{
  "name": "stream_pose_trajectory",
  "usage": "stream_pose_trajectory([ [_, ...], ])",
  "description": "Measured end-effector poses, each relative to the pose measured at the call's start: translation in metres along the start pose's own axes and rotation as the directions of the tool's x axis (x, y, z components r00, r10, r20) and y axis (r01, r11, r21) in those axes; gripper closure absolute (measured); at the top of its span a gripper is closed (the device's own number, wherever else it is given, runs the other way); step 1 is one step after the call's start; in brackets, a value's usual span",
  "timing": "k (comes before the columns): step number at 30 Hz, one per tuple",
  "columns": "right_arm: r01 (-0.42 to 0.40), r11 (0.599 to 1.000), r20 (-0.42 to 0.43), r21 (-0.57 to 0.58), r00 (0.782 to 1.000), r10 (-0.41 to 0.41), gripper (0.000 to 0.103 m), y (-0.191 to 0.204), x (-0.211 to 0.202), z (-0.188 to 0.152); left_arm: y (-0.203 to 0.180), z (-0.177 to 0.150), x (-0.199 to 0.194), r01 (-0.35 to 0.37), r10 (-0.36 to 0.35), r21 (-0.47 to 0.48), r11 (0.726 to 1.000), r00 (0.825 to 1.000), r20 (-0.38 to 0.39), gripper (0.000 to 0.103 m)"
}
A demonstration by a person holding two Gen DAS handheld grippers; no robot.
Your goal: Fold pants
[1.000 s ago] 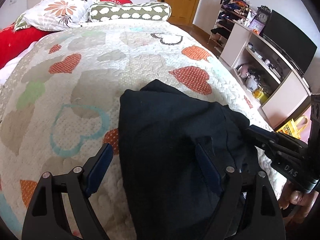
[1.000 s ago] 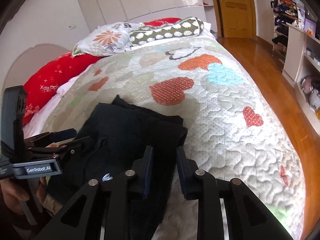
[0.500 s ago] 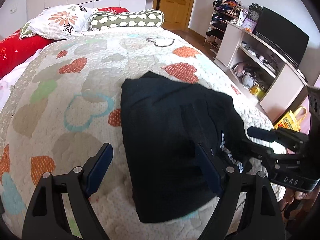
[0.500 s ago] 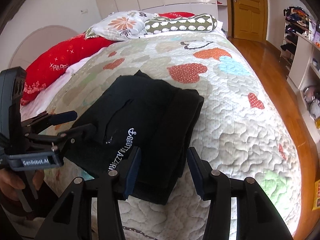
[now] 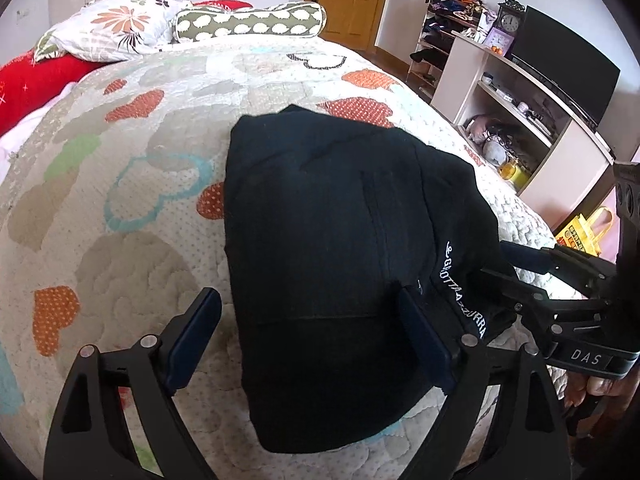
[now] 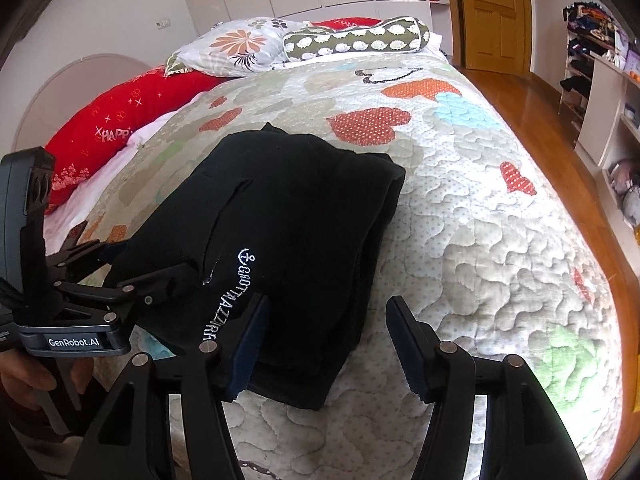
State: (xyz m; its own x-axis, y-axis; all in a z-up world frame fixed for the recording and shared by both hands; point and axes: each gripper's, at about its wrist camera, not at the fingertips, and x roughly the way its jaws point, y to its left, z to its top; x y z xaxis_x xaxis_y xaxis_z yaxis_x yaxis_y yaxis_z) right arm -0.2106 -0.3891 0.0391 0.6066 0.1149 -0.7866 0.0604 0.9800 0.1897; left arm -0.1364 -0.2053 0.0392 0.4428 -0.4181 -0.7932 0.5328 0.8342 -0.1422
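Both grippers, left point(image 5: 308, 344) and right point(image 6: 326, 344), have let go, fingers open; the pants point(image 6: 288, 232) now lie folded on the bed point(image 6: 480, 240), apparently finished.

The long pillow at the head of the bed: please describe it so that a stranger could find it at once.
Start at the bed with its heart-patterned quilt and look to the far end, near the wooden door. There the roll pillow lies across the bed, beside a flowered pillow. It alone is tube-shaped, olive with rows of white patches.
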Motion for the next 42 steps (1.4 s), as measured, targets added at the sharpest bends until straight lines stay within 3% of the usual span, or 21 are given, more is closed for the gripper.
stream_pose_trajectory([
  [13, -0.149, 0.98, 0.037, 0.13, 0.989, 0.145, 0.03, -0.026, -0.004, 0.014, 0.011, 0.012, -0.015, 0.025, -0.024, -0.009, 1.0, 1.0, 0.009, 0.012],
  [19, -0.167, 0.977, 0.009, 0.13, 0.986, 0.168, 0.03, -0.028, 0.009, 0.017, 0.028, 0.023, -0.015, 0.034, -0.033, -0.037, 0.999, 0.999, 0.013, 0.012],
  [28, -0.213, 0.97, 0.006, 0.115, 0.977, 0.214, 0.024, -0.03, 0.02, 0.021, 0.041, 0.03, 0.001, 0.121, -0.123, -0.077, 0.99, 0.992, -0.028, 0.011],
  [36, -0.258, 0.961, 0.035, 0.096, 0.966, 0.256, 0.018, -0.032, 0.028, 0.02, 0.049, 0.034, 0.023, 0.218, -0.231, -0.146, 0.965, 0.97, -0.082, 0.001],
  [42, -0.326, 0.936, 0.104, 0.13, 0.944, 0.314, 0.015, -0.037, 0.035, 0.022, 0.039, 0.038, 0.032, 0.219, -0.23, -0.12, 0.968, 0.969, -0.09, 0.0],
])
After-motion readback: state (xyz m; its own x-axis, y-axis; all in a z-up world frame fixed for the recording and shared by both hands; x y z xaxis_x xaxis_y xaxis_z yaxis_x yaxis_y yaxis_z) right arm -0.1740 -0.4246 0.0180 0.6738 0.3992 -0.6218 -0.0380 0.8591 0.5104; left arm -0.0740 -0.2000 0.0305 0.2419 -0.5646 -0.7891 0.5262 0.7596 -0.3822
